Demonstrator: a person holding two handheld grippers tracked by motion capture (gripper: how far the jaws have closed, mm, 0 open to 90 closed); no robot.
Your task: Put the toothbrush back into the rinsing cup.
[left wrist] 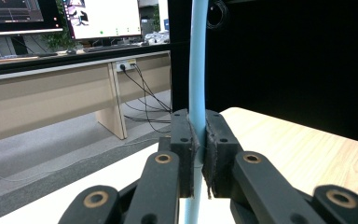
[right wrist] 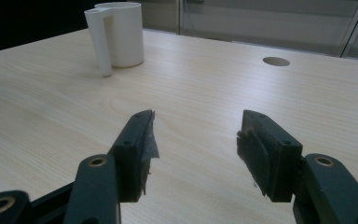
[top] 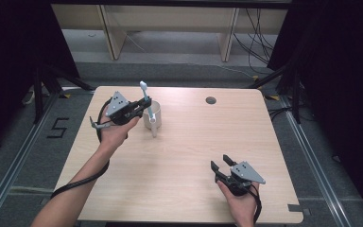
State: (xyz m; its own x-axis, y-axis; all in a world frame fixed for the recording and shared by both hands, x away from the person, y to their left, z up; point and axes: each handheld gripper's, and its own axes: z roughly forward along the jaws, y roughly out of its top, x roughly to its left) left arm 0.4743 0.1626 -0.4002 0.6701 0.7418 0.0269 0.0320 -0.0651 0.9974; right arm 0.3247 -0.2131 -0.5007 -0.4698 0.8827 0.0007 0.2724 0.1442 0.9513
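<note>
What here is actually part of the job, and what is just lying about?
In use:
- light blue toothbrush, clamped in the left gripper
- white cup beneath it

Idle:
- right gripper, jaws open, holding nothing
- round hole in the table

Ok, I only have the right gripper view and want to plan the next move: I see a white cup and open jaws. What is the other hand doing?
Observer: The left tool is shut on a light blue toothbrush, its pads clamping the handle.
Operator: Where is that relative to the cup?
Observer: In the high view it is held just left of the cup, the brush slanting across the cup's rim, head up.
Operator: And my tool?
Observer: The right tool sits open near the table's front right, holding nothing.
</note>
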